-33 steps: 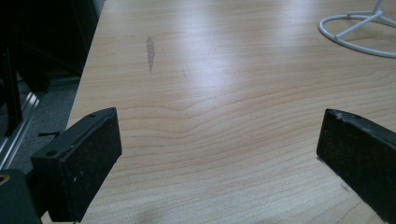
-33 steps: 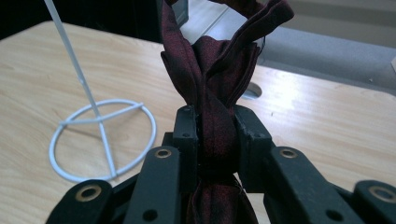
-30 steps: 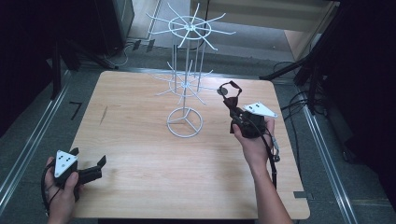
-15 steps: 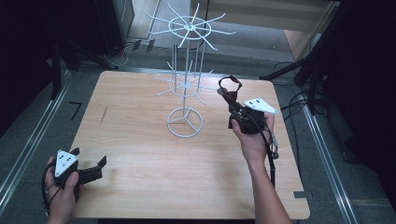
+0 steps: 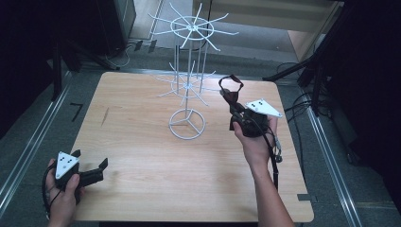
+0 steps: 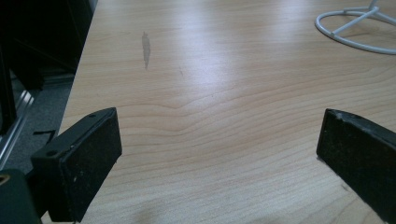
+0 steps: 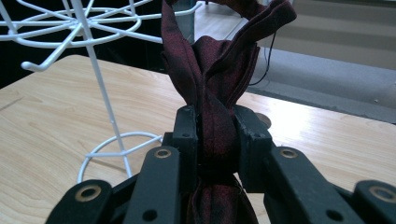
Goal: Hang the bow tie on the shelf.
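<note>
Right gripper point(image 5: 232, 100) raised above right part of wooden surface point(image 5: 142, 142), fingers point(image 7: 186, 135) clamped tight on dark red fabric loop point(image 7: 212, 84). Loop stood upright from fingers, just beside white wire rack point(image 5: 188, 90), apart from its hooks. Left gripper point(image 5: 92, 171) low over near-left corner of surface, fingers point(image 6: 81, 158) spread wide, nothing between.

Gripper point(image 6: 219, 154) agape over table point(image 6: 210, 93)
</note>
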Demonstrator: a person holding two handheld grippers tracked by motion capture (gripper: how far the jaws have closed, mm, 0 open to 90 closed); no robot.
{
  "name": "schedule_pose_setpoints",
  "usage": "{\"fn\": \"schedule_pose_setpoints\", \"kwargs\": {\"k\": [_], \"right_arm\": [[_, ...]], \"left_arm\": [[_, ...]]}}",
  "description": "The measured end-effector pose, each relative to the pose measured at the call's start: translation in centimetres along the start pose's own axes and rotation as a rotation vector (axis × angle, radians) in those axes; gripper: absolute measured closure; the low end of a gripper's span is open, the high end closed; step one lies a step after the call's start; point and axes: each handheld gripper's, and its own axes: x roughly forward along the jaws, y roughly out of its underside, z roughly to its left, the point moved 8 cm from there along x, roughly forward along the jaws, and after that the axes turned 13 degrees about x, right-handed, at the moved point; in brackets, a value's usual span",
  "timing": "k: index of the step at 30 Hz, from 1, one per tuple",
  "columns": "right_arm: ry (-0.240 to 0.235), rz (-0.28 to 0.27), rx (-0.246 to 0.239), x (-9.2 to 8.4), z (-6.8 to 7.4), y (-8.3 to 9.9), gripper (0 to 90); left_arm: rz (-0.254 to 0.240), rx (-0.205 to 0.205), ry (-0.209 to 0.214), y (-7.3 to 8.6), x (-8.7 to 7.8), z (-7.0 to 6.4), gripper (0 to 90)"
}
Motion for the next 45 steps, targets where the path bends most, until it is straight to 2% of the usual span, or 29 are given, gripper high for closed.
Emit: {"fn": "schedule_pose_setpoints", "kwargs": {"k": [17, 45], "right_arm": [[-0.028, 0.023, -0.028, 0.5, 1.2, 0.9, 73.9], [-0.051, 0.069, -0.049, 1.8, 2.2, 2.7, 73.9]], "left_arm": [[0.002, -0.002, 0.003, 0.0, 0.0, 0.0, 0.5], [0.001, -0.002, 0.006, 0.0, 0.0, 0.0, 0.5]]}}
